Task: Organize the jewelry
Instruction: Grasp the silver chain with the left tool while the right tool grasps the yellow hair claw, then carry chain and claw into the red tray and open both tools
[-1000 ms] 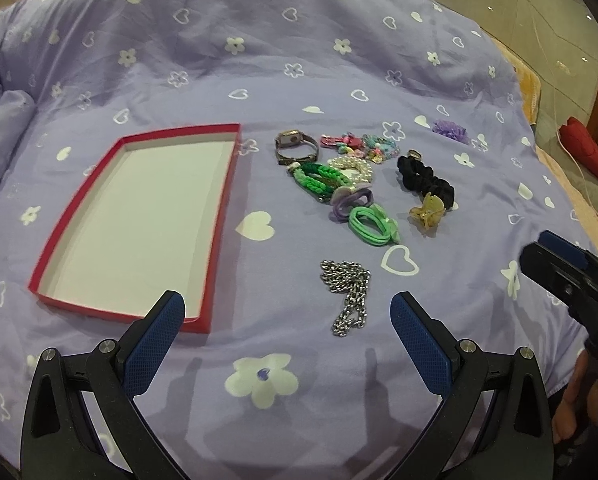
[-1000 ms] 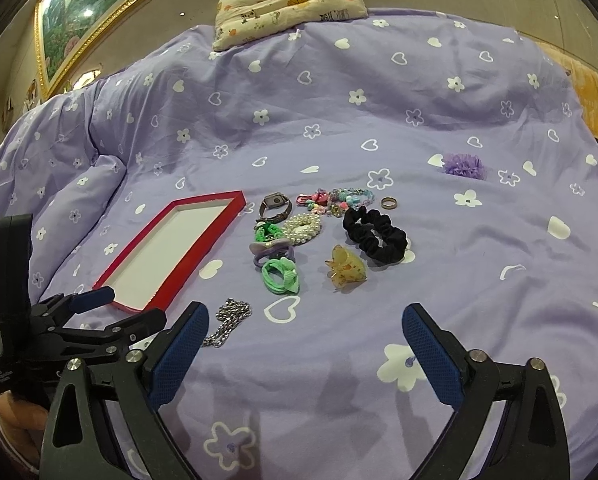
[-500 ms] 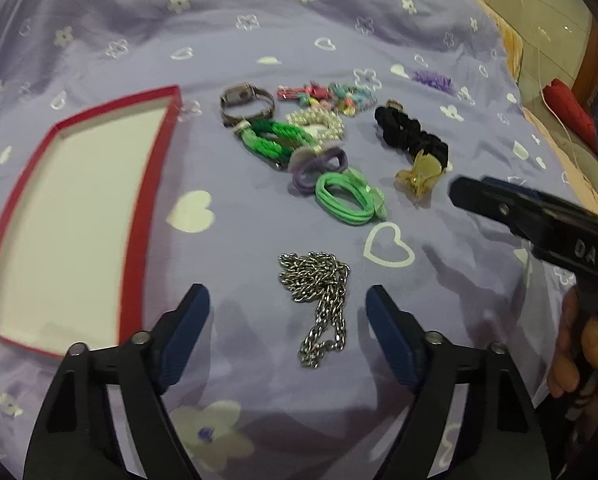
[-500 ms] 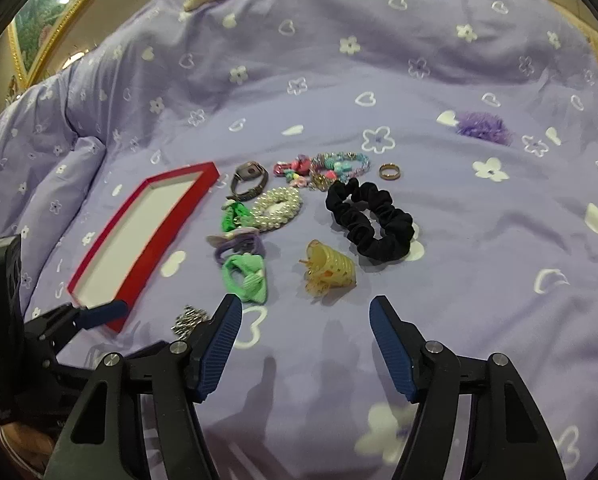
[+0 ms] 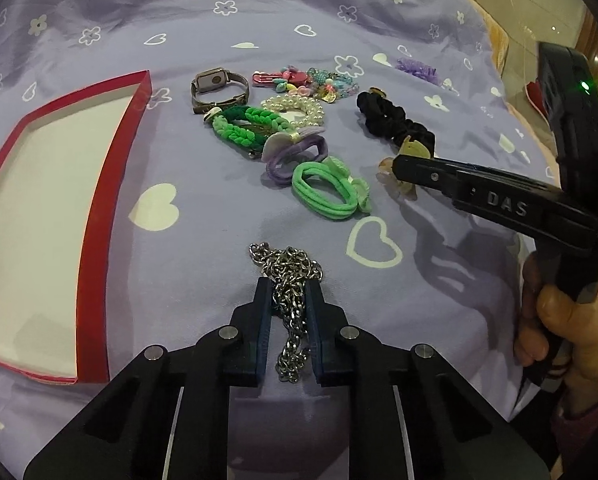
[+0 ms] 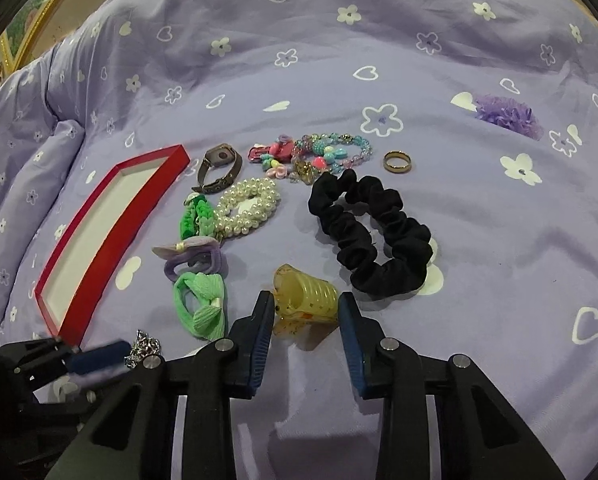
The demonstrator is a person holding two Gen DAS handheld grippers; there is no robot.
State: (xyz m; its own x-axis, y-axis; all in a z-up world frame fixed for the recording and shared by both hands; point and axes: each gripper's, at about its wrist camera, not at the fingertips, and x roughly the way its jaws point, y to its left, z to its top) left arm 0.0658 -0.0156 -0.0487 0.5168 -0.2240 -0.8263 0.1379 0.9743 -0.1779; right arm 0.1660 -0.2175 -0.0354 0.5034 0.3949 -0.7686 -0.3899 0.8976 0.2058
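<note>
Nearest, the left gripper (image 5: 287, 300) has just been closing and now pinches the silver chain (image 5: 289, 276) lying on the purple bedspread (image 5: 219, 20); the right gripper (image 6: 305, 312) has been closing too, its pads bracketing the yellow hair claw (image 6: 305, 294), contact unclear; beyond, hair ties, the pearl bracelet (image 6: 249, 206), watch (image 5: 219, 86) and ring (image 6: 397, 161) lie loose; the red tray (image 5: 93, 240) holds nothing, so sorting has barely begun; the right gripper's arm reads "DAS"

1. A bed (image 6: 479, 240) with a lilac heart-and-flower cover carried everything.
2. On it lay a red tray (image 5: 115, 184), a steel chain (image 5: 287, 268), a wristwatch (image 6: 219, 168), hair ties, a black scrunchie (image 6: 371, 232), a ring (image 6: 397, 161) and a yellow claw clip (image 6: 305, 296).
</note>
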